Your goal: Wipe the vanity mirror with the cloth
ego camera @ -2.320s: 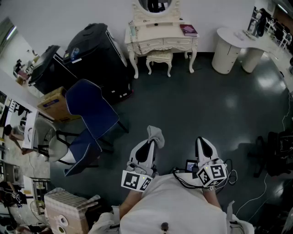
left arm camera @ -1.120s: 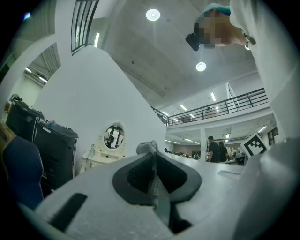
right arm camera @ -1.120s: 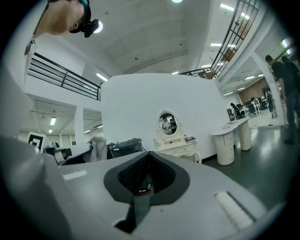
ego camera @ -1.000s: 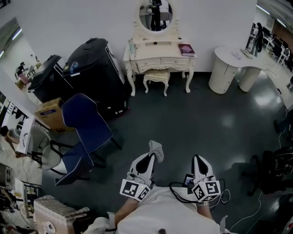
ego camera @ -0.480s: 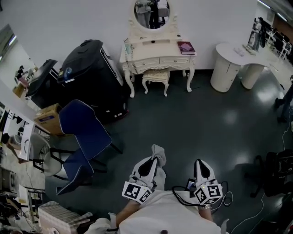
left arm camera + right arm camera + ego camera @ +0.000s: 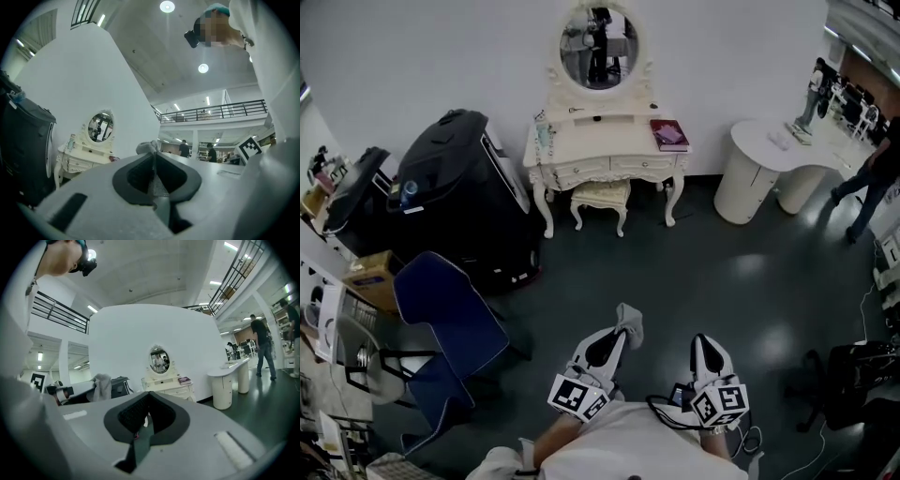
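Note:
The oval vanity mirror [image 6: 600,47] stands on a cream dressing table [image 6: 605,150] against the far wall, across the dark floor from me. It shows small in the left gripper view as the mirror [image 6: 100,126] and in the right gripper view as the mirror [image 6: 159,359]. A grey cloth [image 6: 628,323] sticks out from the tip of my left gripper [image 6: 617,339], which is shut on it. The cloth [image 6: 147,147] bunches above the closed jaws of the left gripper [image 6: 153,157]. My right gripper [image 6: 705,349] is held beside it, shut and empty. From that side the cloth [image 6: 102,385] hangs at the left.
A cream stool [image 6: 600,197] sits under the dressing table, and a dark red book [image 6: 668,134] lies on its top. A big black covered object [image 6: 459,187] and a blue chair [image 6: 450,323] stand on the left. A white round counter [image 6: 759,159] and a walking person [image 6: 867,173] are on the right.
The view has shifted so the dressing table sits lower in the head view with the whole mirror showing. Both grippers keep their pose, the cloth still held. A person has come in at the right.

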